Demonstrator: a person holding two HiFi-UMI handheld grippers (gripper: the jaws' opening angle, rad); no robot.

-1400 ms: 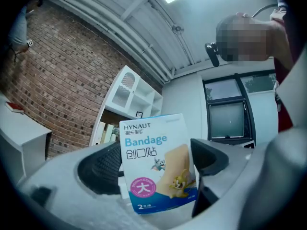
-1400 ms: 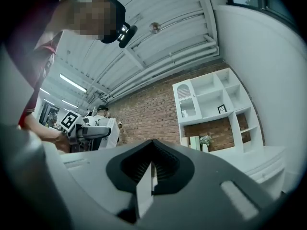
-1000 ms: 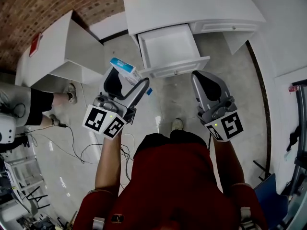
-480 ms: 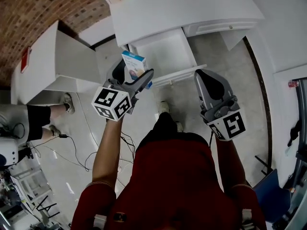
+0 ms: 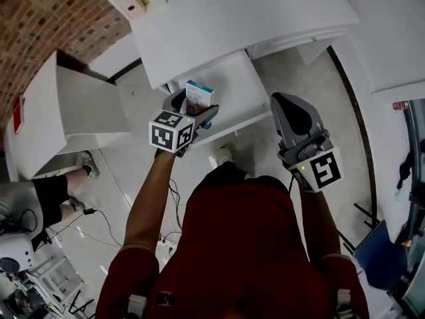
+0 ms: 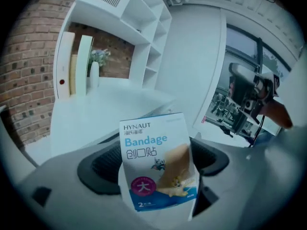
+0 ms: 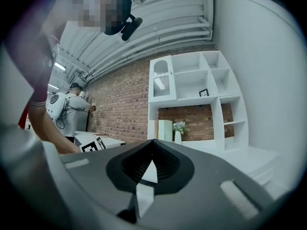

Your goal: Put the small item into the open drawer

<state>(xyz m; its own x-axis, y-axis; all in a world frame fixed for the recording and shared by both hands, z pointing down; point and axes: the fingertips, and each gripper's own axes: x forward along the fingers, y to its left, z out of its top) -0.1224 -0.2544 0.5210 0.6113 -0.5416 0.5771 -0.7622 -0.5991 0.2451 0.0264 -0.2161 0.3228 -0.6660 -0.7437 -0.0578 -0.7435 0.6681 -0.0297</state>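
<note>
The left gripper (image 6: 154, 178) is clamped on a small bandage box (image 6: 157, 163), which stands upright between its jaws, printed face toward the camera. In the head view the bandage box (image 5: 199, 94) hangs over the left front corner of the open drawer (image 5: 238, 85), pulled out from under a white surface (image 5: 232, 18); whether it is already below the rim I cannot tell. The drawer's white bottom shows to the right of the box. The right gripper (image 7: 147, 169) has its jaws pressed together, holding nothing, and sits right of the drawer's front.
</note>
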